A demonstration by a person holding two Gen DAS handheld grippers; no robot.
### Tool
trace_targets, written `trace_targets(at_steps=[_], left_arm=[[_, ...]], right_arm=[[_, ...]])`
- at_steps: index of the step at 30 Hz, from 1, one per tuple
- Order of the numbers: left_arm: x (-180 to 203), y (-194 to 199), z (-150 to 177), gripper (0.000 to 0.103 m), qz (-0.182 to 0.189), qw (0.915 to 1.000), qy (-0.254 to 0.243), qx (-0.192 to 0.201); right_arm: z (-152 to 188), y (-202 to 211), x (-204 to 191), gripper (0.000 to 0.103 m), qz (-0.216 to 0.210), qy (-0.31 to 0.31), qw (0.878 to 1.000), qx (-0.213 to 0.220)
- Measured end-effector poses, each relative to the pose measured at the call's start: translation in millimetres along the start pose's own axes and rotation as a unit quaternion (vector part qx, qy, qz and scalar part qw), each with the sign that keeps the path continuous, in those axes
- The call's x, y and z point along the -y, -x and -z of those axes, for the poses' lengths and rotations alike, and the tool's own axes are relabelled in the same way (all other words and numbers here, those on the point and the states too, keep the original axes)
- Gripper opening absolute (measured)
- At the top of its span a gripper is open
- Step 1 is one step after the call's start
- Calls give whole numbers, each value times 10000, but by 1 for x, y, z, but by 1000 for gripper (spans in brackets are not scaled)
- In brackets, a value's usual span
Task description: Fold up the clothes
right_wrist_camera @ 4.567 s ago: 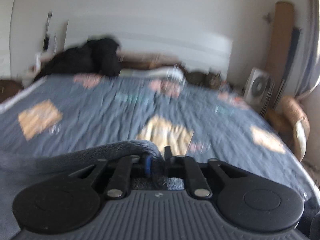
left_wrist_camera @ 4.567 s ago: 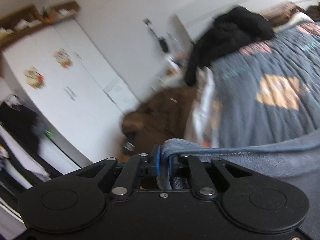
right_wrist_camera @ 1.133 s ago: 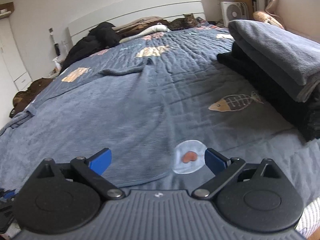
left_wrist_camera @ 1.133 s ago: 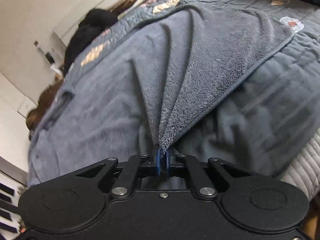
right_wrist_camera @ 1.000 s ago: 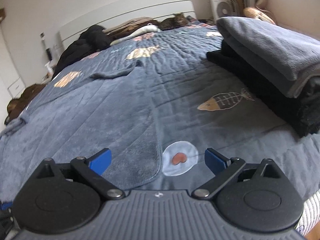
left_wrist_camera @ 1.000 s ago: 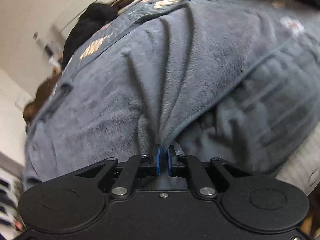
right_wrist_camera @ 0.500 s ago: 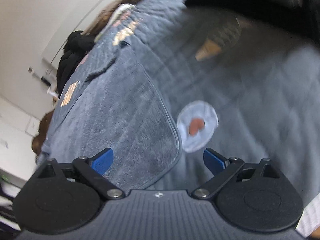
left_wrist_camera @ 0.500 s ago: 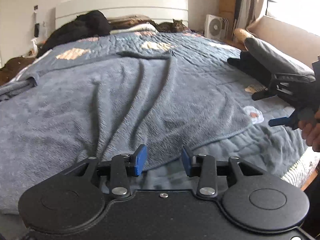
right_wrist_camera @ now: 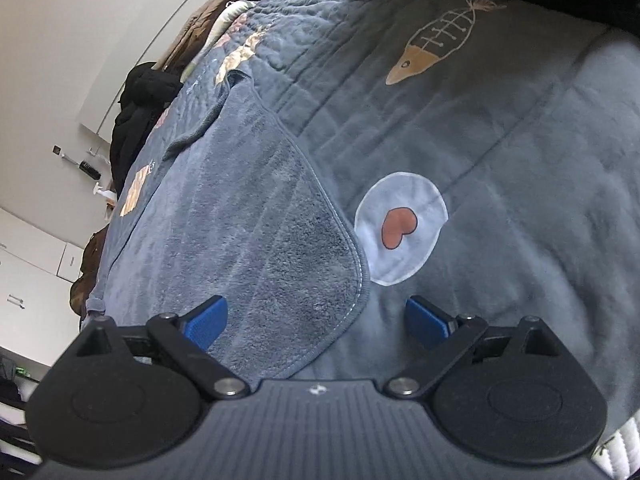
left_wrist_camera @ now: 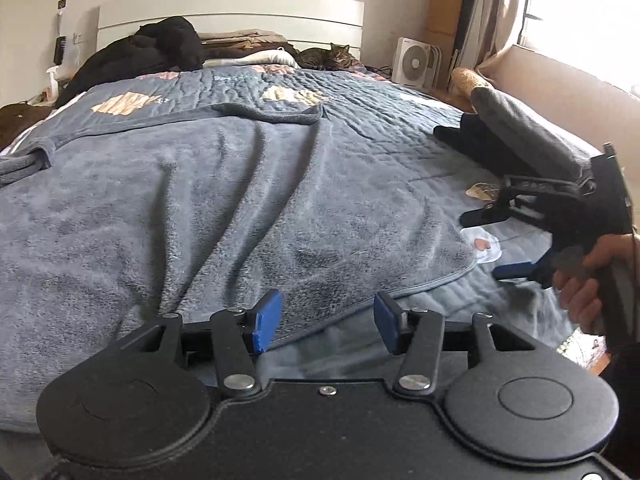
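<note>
The left gripper point(left_wrist_camera: 327, 322) points down at a slant toward the near edge of the bed point(left_wrist_camera: 360, 92). Its jaws are opening, with a clear gap between the blue pads point(left_wrist_camera: 267, 320), and they pinch nothing; the hemmed edge of the grey fleece blanket point(left_wrist_camera: 200, 200) lies on the bed just beyond and below them, apart from both pads.

The blanket is spread flat over the quilted bedspread point(right_wrist_camera: 520, 152), rumpled into long creases, its rounded near corner beside a white patch with a red heart point(right_wrist_camera: 400, 226).

The right gripper point(right_wrist_camera: 316, 322) is rolled to one side, so the bed appears tilted in its view, and it also angles downward. Its jaws are spread wide, with the blanket's corner lying under the gap, nearer the left pad; neither pad presses on it. From the left wrist view, the right gripper point(left_wrist_camera: 496, 242) hovers low over that corner, held by the right hand point(left_wrist_camera: 588, 280) wrapped around its handle.

A folded stack of clothes point(left_wrist_camera: 512, 136) sits at the bed's right side.
</note>
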State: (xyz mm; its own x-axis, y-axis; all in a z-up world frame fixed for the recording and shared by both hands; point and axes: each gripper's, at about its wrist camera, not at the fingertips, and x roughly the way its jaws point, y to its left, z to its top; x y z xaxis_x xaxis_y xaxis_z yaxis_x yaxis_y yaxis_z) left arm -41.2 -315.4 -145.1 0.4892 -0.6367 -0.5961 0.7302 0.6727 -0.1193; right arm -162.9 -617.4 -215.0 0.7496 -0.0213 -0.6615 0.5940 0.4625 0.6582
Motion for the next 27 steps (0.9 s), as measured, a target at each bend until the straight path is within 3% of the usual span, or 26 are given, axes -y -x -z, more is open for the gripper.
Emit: trace_targets(at_steps=[6,18,25,26,27], left_arm=[[3,3,-1,55,97,9999,6,41],[-2,5,-5,57,152,9998,147,62],[1,4,-6,59,218,9997,70,59],[2,4,-6,61,210,9998,52,52],[2,4,-6,61,202,9998,43,45]], right_arm=[[-6,-13,1,85,-305,-58,9995,-78],[-9,-14,10,84,-280,-263,9991,-192],[-8,-19,14,84,-330,-437,9985,62],[-8,-19,15,82,-320,-460,9984,86],[-8,-19,16,72,-292,-486,9983,101]])
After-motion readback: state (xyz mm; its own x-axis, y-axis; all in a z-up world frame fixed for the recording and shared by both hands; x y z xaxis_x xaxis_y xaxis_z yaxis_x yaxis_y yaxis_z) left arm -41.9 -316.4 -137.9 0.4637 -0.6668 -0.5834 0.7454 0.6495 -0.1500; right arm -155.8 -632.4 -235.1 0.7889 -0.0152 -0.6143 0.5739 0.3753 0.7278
